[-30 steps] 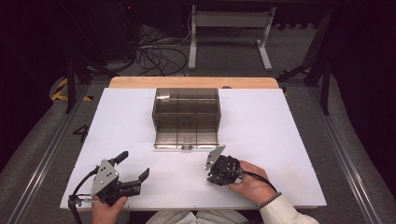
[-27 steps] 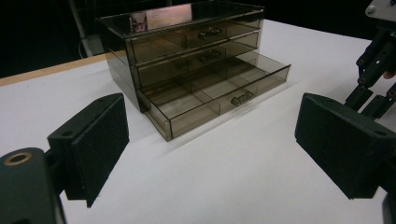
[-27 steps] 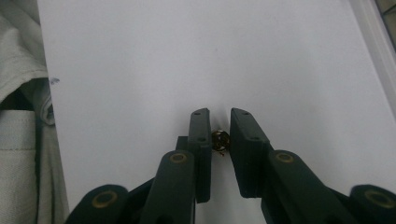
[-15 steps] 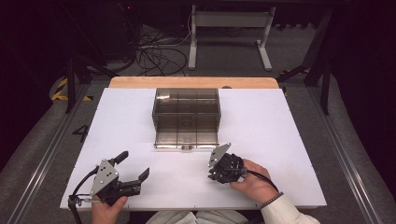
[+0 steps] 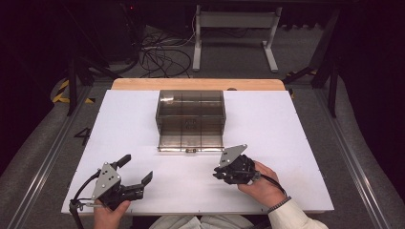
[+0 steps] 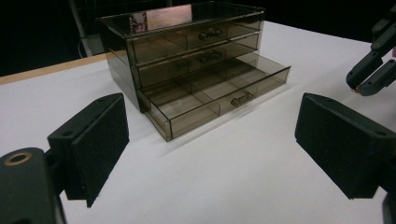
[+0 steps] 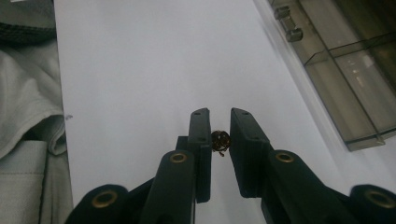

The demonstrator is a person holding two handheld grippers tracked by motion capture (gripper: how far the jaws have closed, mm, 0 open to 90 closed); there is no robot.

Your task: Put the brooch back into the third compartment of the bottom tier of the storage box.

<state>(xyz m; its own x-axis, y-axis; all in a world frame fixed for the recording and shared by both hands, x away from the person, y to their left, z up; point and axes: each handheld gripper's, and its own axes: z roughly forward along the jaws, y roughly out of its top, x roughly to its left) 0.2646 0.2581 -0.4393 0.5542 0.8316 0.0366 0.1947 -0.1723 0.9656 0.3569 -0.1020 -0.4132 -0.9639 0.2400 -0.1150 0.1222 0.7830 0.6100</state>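
Note:
A smoked clear drawer chest (image 5: 190, 107) stands mid-table with its bottom drawer (image 5: 191, 139) pulled out; the drawer's compartments (image 6: 205, 95) look bare. My right gripper (image 5: 218, 174) hovers near the drawer's front right, pointing left along the table. Its jaws are shut on a small dark brown round bead (image 7: 220, 140), seen in the right gripper view. My left gripper (image 5: 137, 168) rests at the front left, jaws wide open and holding nothing. In the left gripper view, its pads (image 6: 93, 140) frame the chest (image 6: 187, 42), with the right gripper (image 6: 357, 84) at the upper right.
The white tabletop (image 5: 296, 124) has a wooden strip (image 5: 196, 84) along its far edge. Metal rails (image 5: 353, 162) run down both sides. Cables (image 5: 162, 52) and a stand's legs lie on the floor beyond. The person's light clothing (image 7: 28, 112) is at the near edge.
My right gripper has drifted slightly to the right with the bead still in it. The left gripper and the chest have not moved.

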